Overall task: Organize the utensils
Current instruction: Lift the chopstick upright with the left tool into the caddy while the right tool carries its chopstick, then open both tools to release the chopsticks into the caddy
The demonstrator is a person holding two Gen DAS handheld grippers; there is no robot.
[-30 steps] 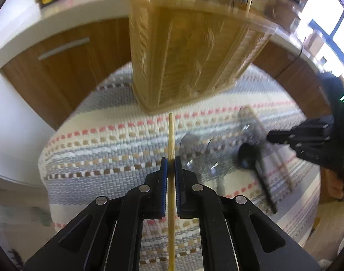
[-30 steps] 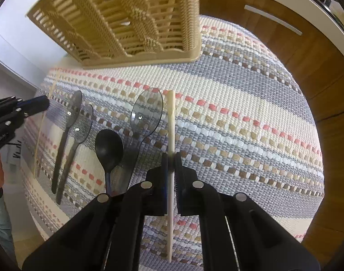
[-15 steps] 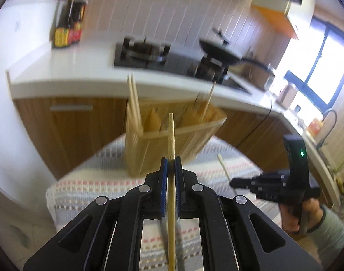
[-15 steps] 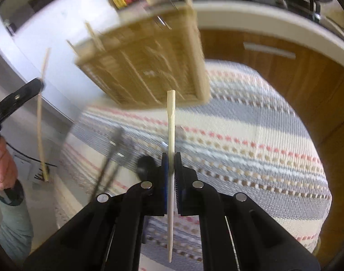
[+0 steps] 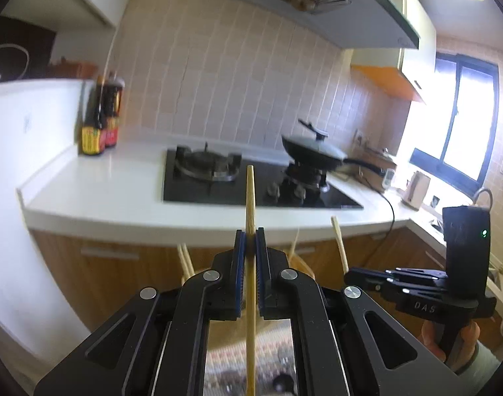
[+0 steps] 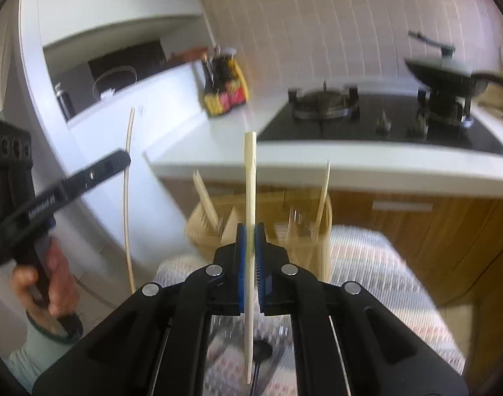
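My left gripper point(image 5: 250, 236) is shut on a thin wooden chopstick point(image 5: 250, 198) that stands upright between the pads. My right gripper point(image 6: 250, 231) is shut on a pale flat chopstick point(image 6: 250, 178), also upright. The woven utensil basket point(image 6: 304, 231) stands on the striped mat point(image 6: 377, 264) below and ahead of the right gripper, with several chopsticks point(image 6: 323, 191) in it. In the left wrist view the basket is mostly hidden behind the fingers; only chopstick tips point(image 5: 185, 260) show. The left gripper point(image 6: 119, 160) with its chopstick also shows in the right wrist view, the right gripper point(image 5: 353, 277) in the left wrist view.
A dark spoon point(image 6: 263, 349) lies on the mat under the right gripper. Behind is a white counter point(image 5: 119, 184) with a gas hob point(image 5: 218, 178), a lidded pan point(image 5: 310, 155) and sauce bottles point(image 5: 99, 122). Wooden cabinet fronts point(image 6: 416, 217) stand behind the mat.
Both grippers have lifted and tilted up from the mat, each keeping its chopstick. The views now face the counter and wall instead of the mat and spoons.
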